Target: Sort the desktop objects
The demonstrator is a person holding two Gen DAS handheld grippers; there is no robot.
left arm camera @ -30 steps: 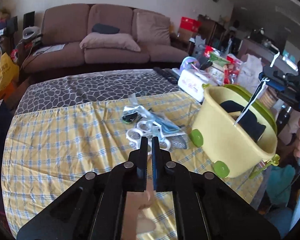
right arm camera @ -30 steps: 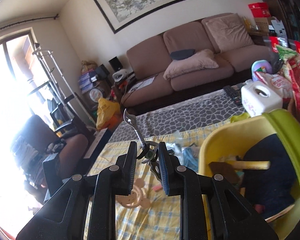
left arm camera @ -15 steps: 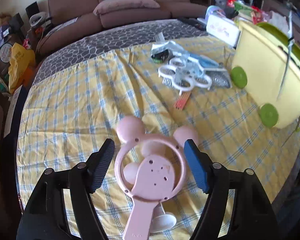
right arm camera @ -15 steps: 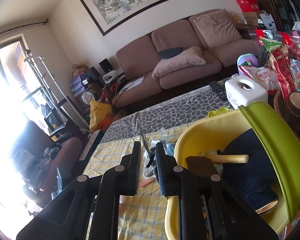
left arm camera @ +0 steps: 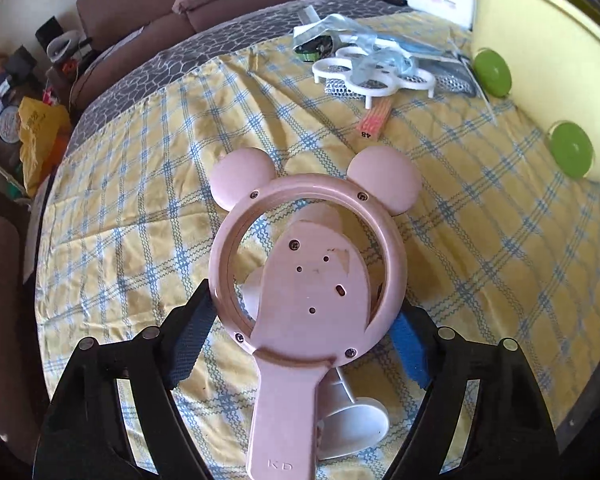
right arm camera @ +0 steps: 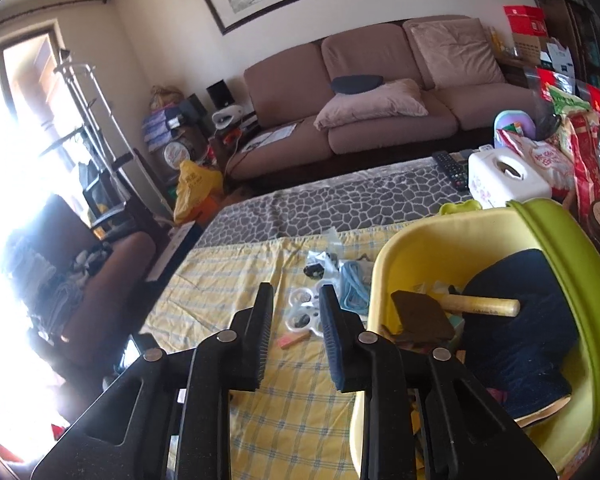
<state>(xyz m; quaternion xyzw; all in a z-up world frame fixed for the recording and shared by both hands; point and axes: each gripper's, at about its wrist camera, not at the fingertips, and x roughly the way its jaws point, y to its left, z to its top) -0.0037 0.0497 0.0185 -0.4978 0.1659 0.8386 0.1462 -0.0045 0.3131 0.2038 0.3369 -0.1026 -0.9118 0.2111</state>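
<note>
Left wrist view: the left claw has dropped toward the bench, its jaws just spread wide around the ring of a pink mouse-eared fan lying on the cloth, pads beside the ring, apparently not yet pressing. Right claw has just parted slightly with nothing between its jaws; the wrench it pinched is gone, probably released into the yellow tub at its right.
</note>
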